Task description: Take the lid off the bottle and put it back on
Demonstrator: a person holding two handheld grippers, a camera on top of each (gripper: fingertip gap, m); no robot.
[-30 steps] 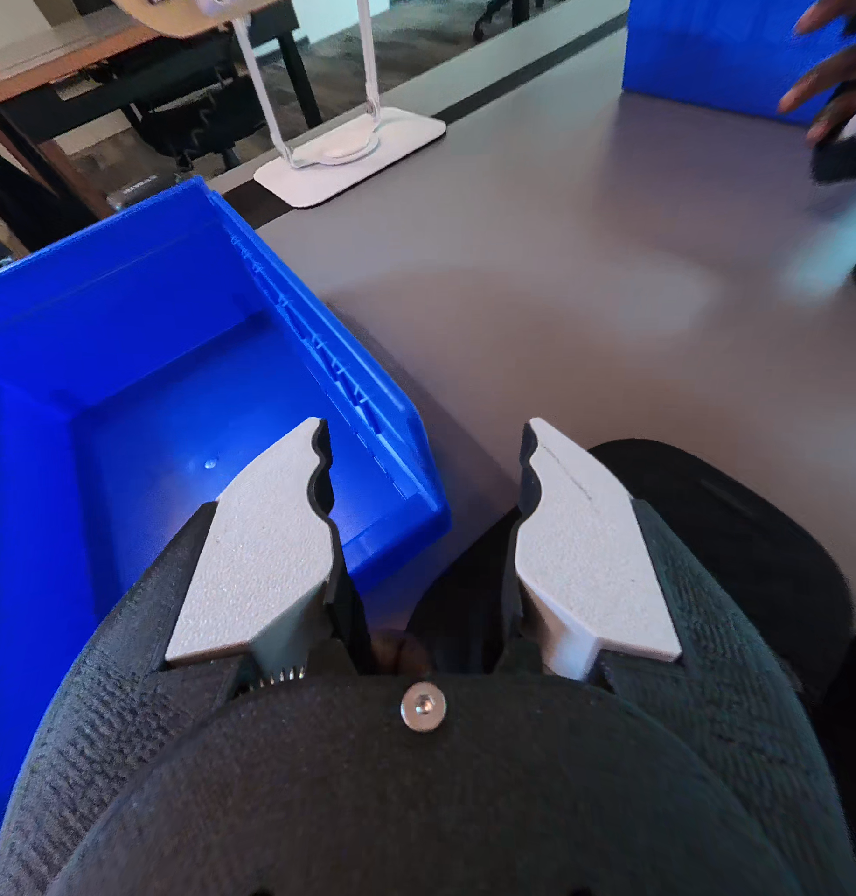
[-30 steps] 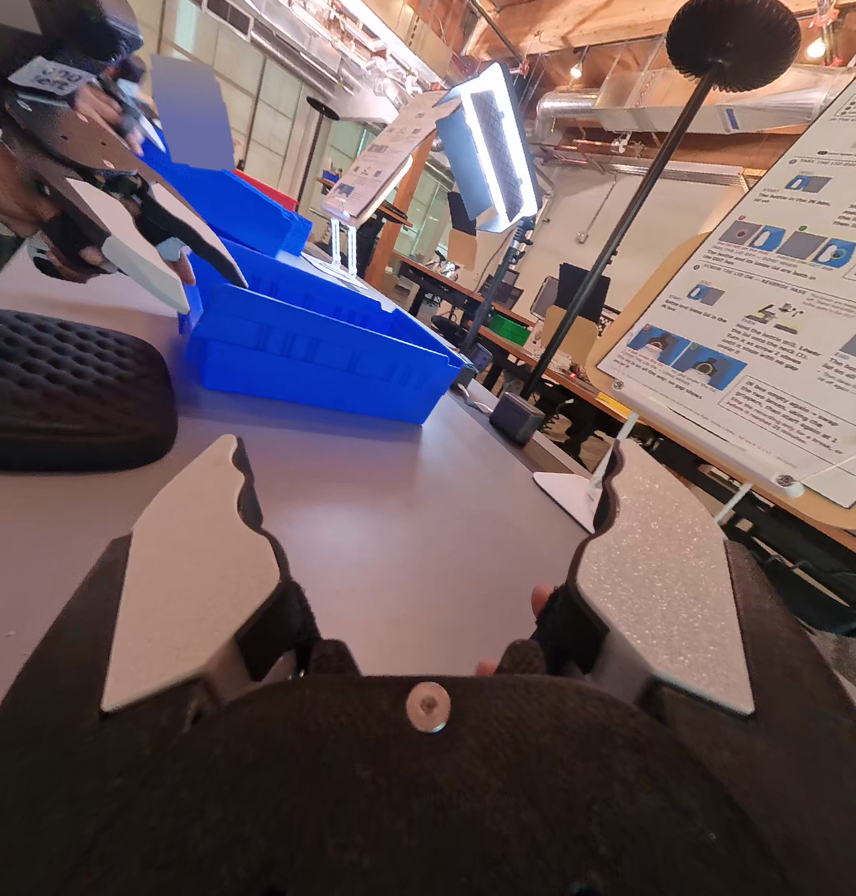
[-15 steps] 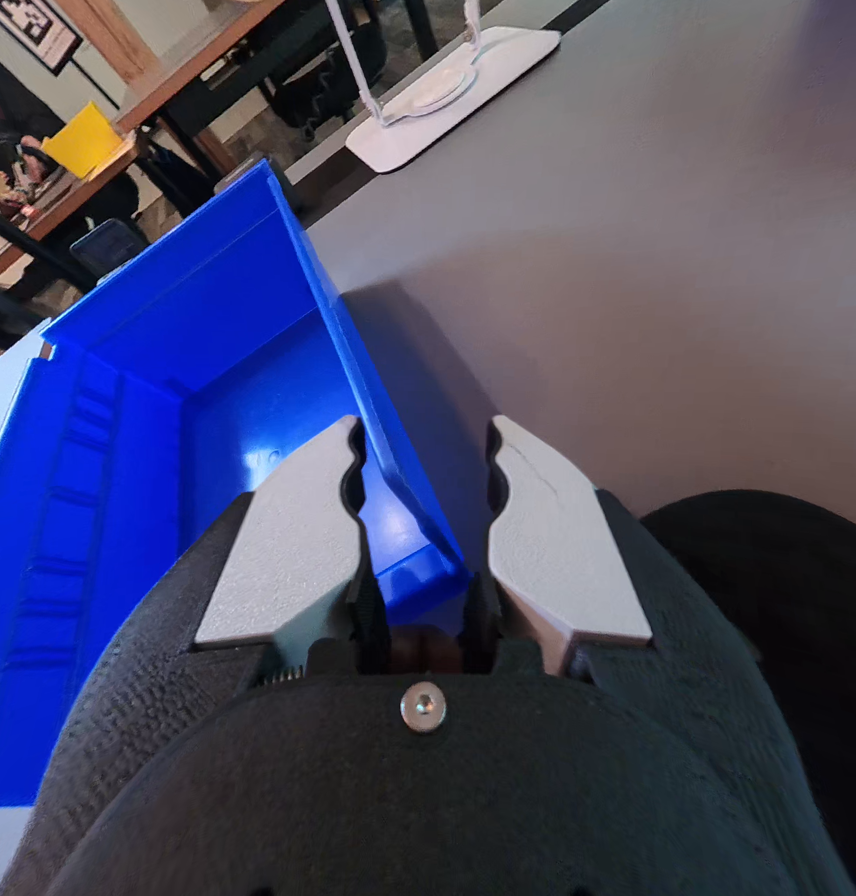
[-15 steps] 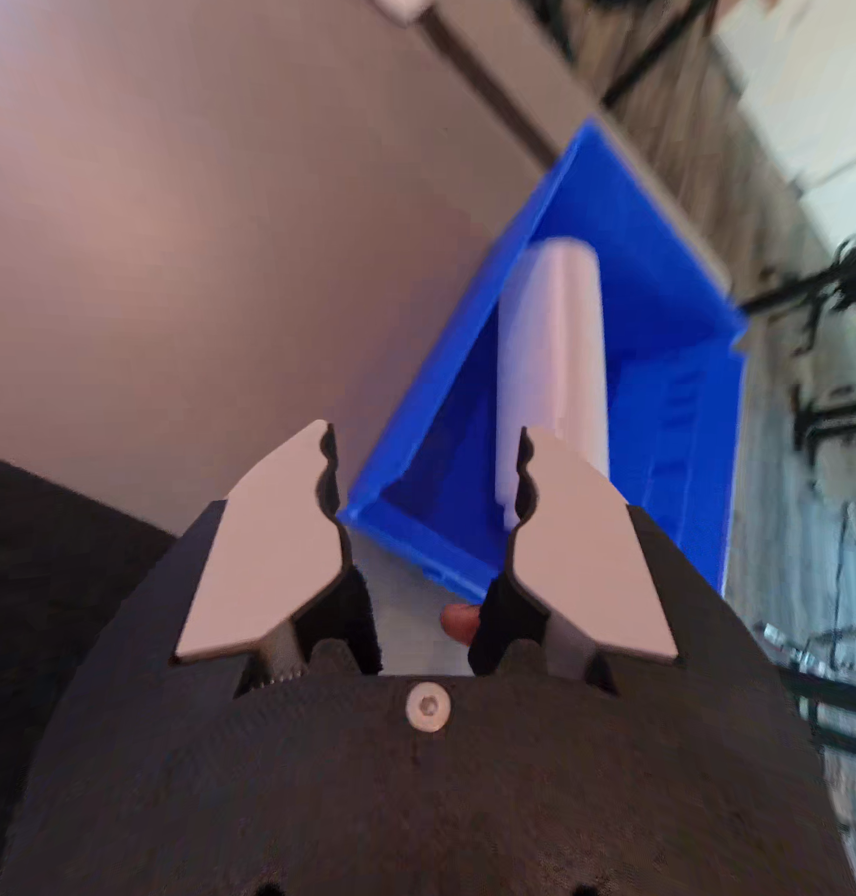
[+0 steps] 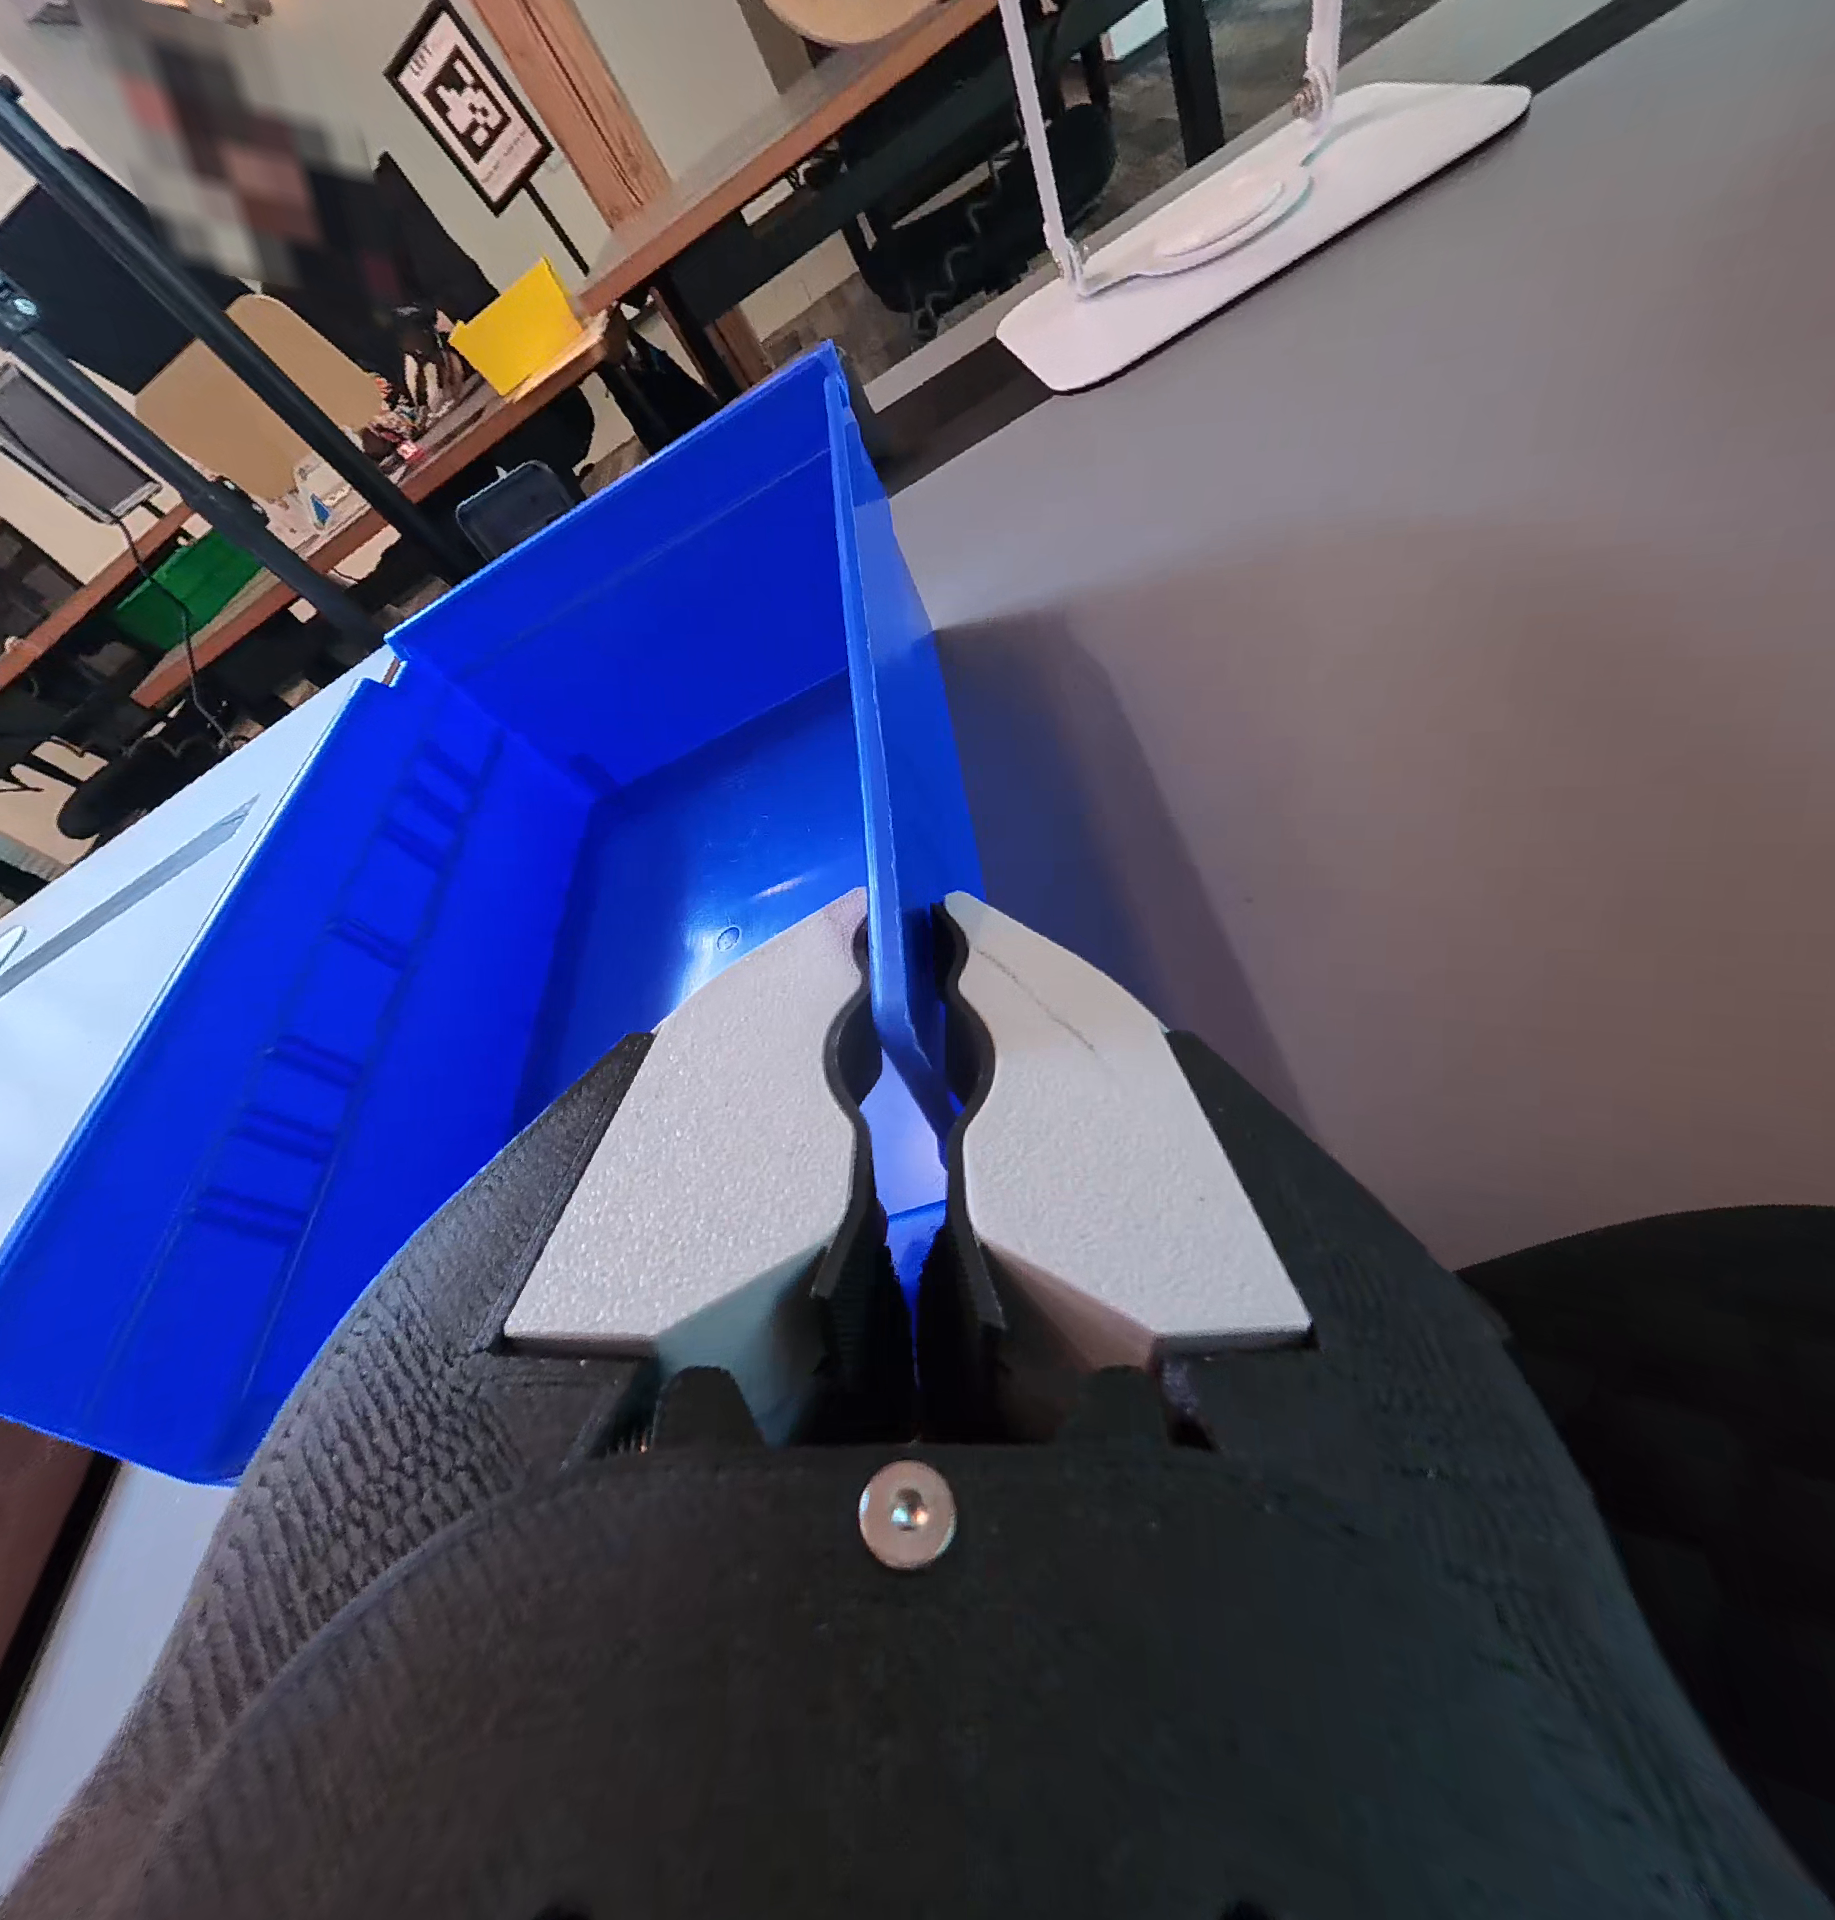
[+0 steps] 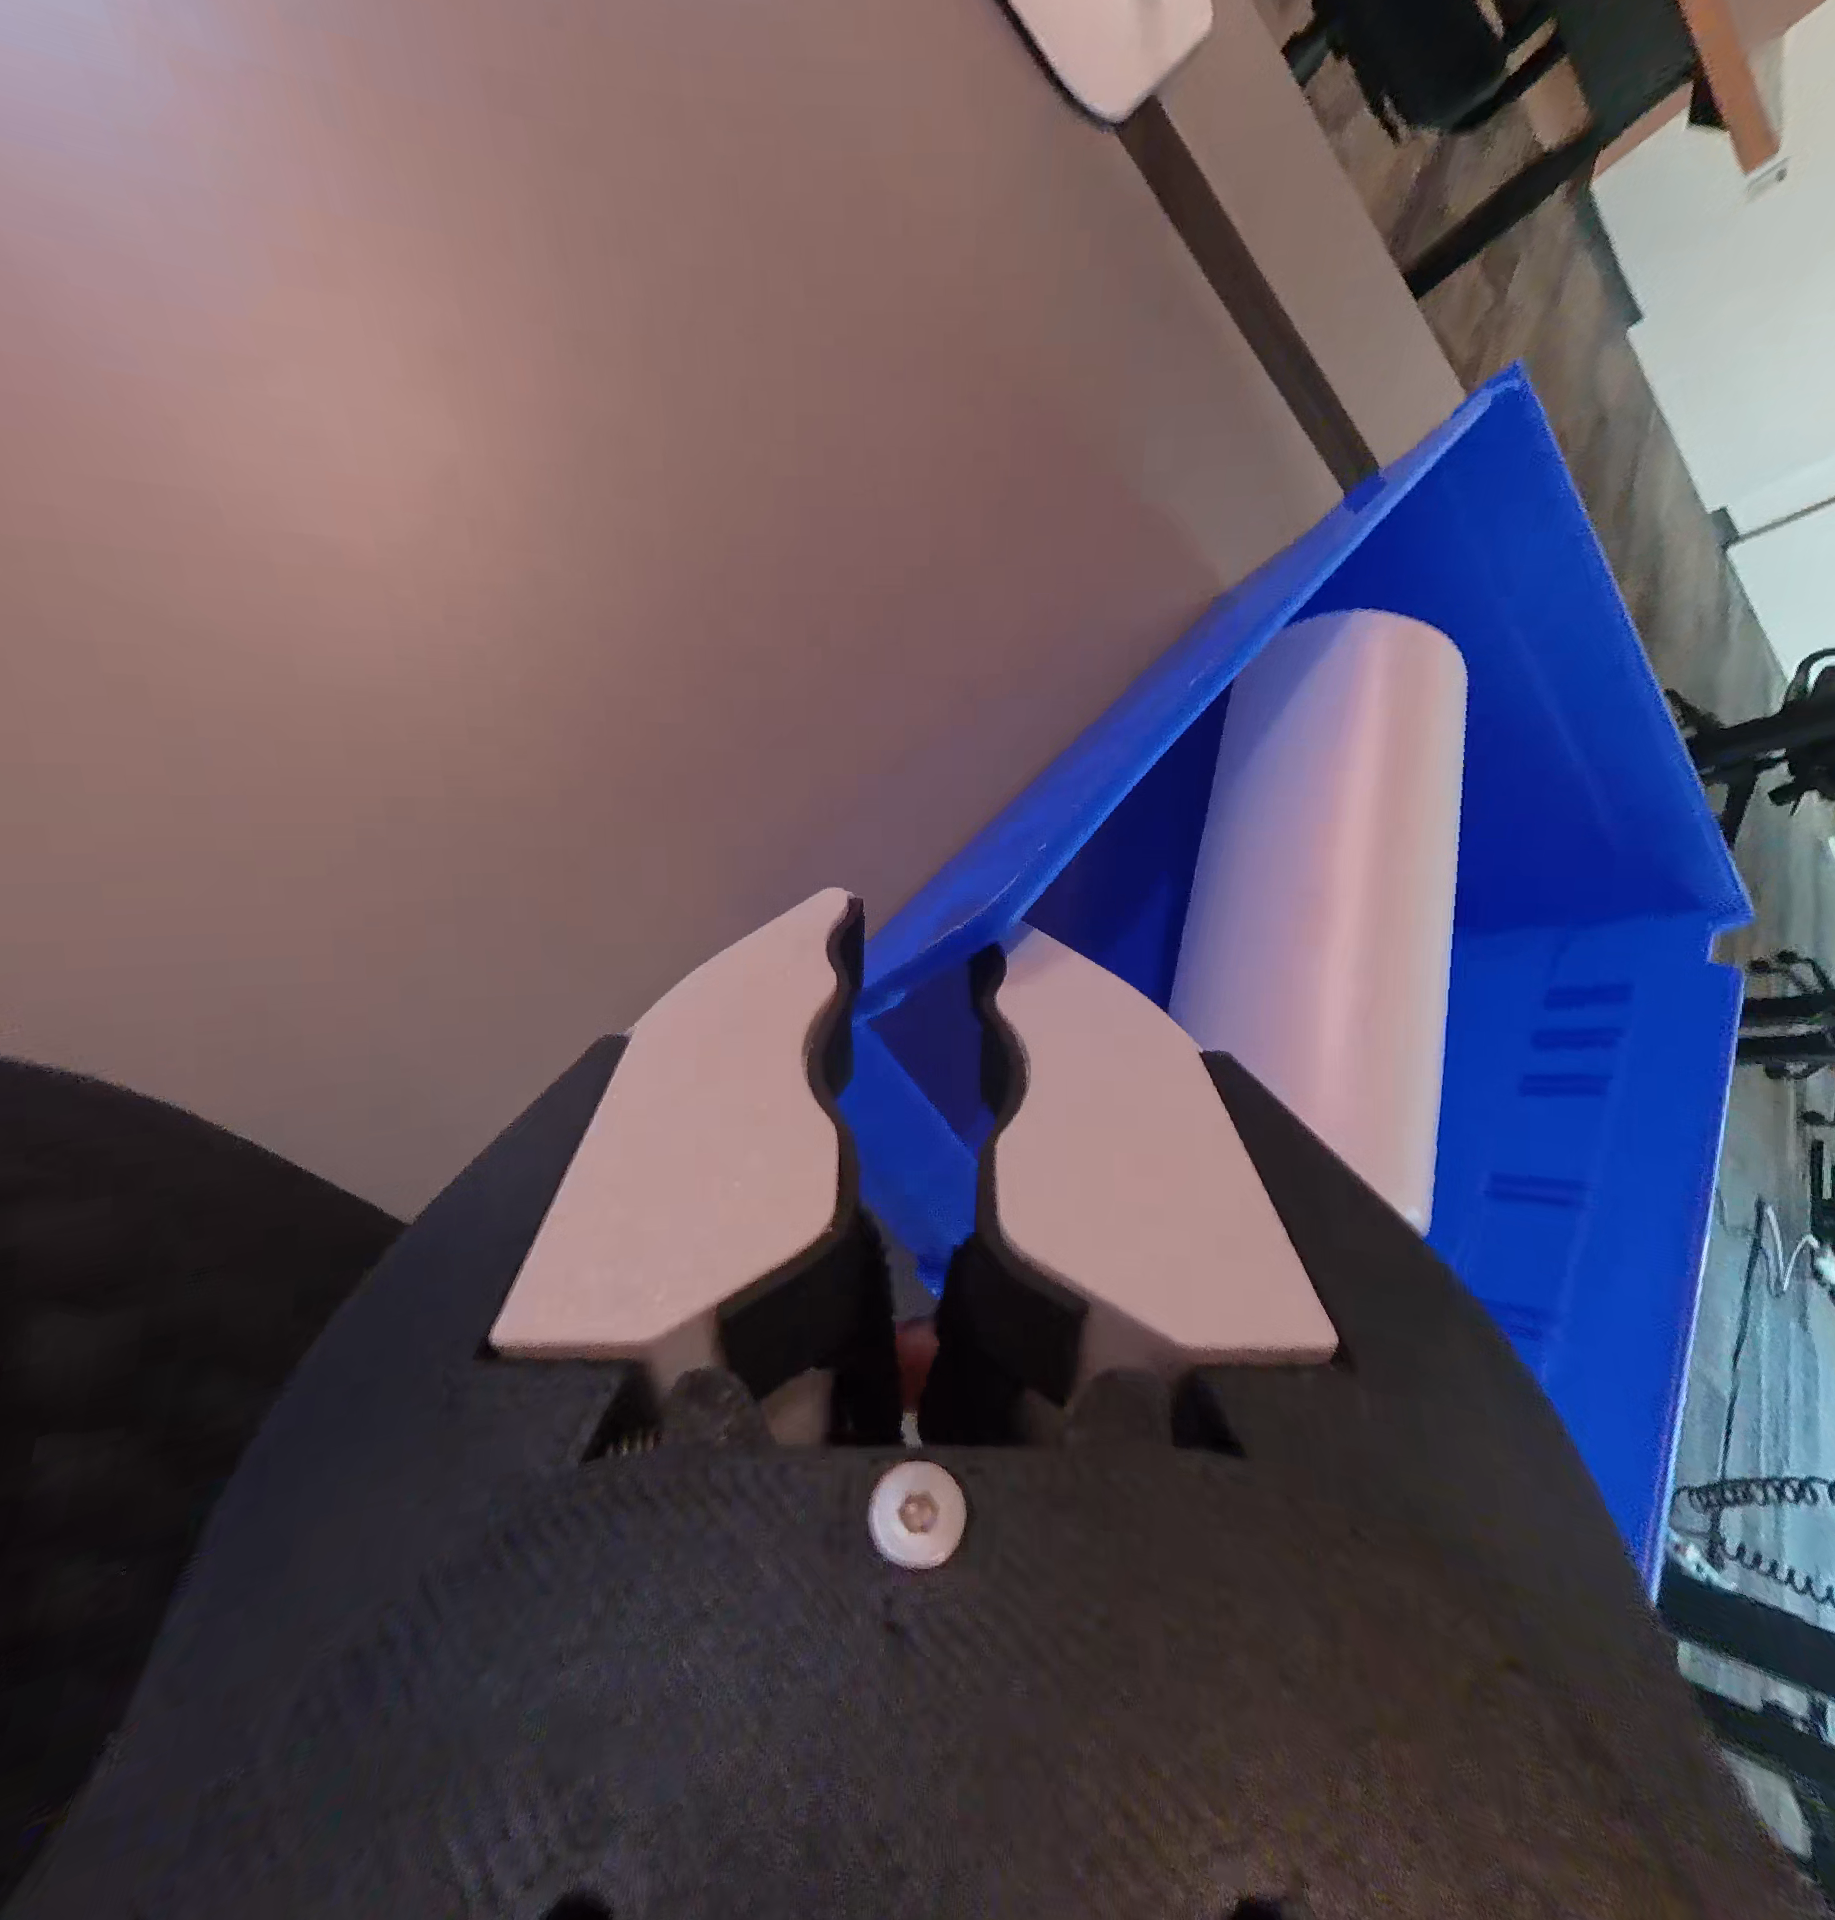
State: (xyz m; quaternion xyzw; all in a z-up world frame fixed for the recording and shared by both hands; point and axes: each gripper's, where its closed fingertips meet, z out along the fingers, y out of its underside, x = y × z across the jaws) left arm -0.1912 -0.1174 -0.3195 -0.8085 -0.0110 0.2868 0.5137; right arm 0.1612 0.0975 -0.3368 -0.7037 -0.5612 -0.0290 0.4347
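Lengthwise, the pale bottle (image 6: 1328,914) lies along its blue bin (image 6: 1640,935).

Counted: two tools, two blue bins, one bottle.

One left tool (image 5: 902,940) and one right tool (image 6: 918,945), each closed on the wall of its own bin; one blue bin (image 5: 622,665) in the left wrist view, one blue bin (image 6: 1609,831) at the tabletop (image 6: 580,520) edge in the right wrist view; one white bottle (image 6: 1328,883) lying inside the latter; one white stand base (image 5: 1277,239) near the far edge.
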